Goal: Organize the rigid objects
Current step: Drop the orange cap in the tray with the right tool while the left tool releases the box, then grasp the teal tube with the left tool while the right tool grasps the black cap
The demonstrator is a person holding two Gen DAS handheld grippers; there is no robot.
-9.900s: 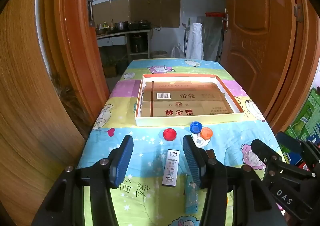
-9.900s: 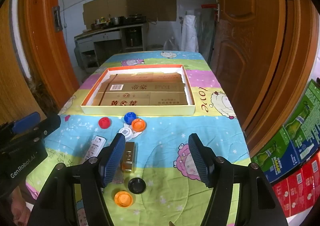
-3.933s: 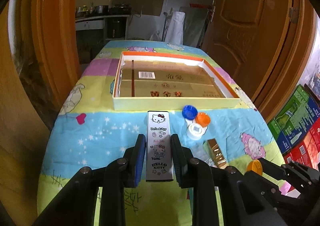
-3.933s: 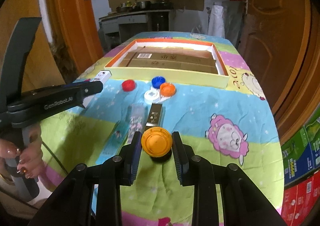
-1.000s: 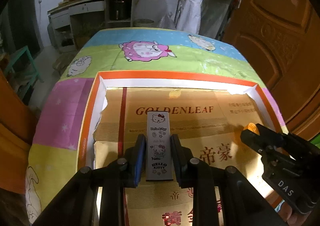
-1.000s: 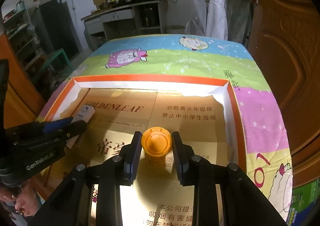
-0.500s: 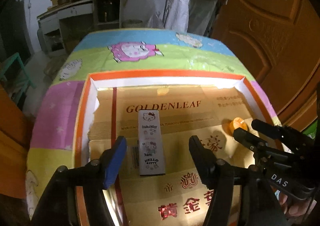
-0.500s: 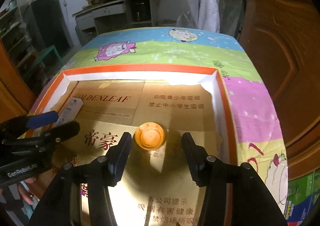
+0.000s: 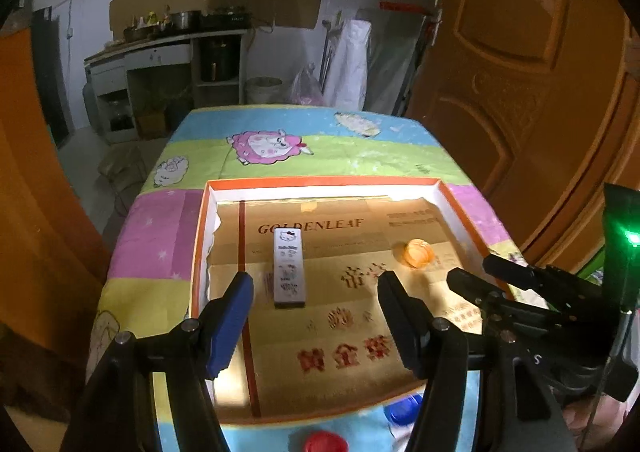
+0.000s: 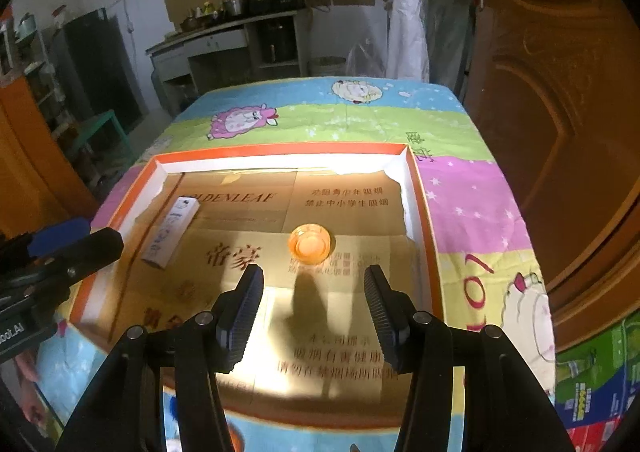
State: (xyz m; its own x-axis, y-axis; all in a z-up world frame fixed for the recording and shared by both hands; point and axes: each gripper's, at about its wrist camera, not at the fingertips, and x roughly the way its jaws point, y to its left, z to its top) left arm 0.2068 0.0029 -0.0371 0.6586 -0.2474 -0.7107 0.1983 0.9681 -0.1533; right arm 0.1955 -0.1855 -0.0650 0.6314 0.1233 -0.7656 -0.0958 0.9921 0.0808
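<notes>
Behind the table (image 9: 280,124) you have a white wall with cardboard sheets taped up, a counter (image 10: 224,34) loaded with pots, and a carved wooden door (image 10: 560,112) on the right. Your table wears a cartoon cloth (image 10: 472,212) in blue, green, pink and yellow bands with sheep on it. On the cloth sits a shallow tray (image 9: 320,182) with an orange rim and white walls, its floor lined with flattened gold cardboard (image 9: 344,348) printed GOLDENLEAF.

Your left tongs (image 9: 316,326) hang above the near part of the tray. Their jaws have just been opening and now stand wide apart with nothing between them. The white box (image 9: 289,268) lies flat on the cardboard just beyond the blue pads, its long side running away from you and its far end over the printed lettering.

Your right tongs (image 10: 314,316) have also just been spreading and now stand released, gripping nothing. The orange cap (image 10: 310,243) rests on the cardboard just ahead of the gap, apart from both pads, toward the tray's right half. From the left view the same cap sits well to the right of the box.

Outside the near wall of the tray, on the cloth, a red cap (image 9: 325,442) and a blue cap (image 9: 402,410) show at the bottom of the left view. Coloured cartons (image 10: 592,376) stand low on the right by the door.
</notes>
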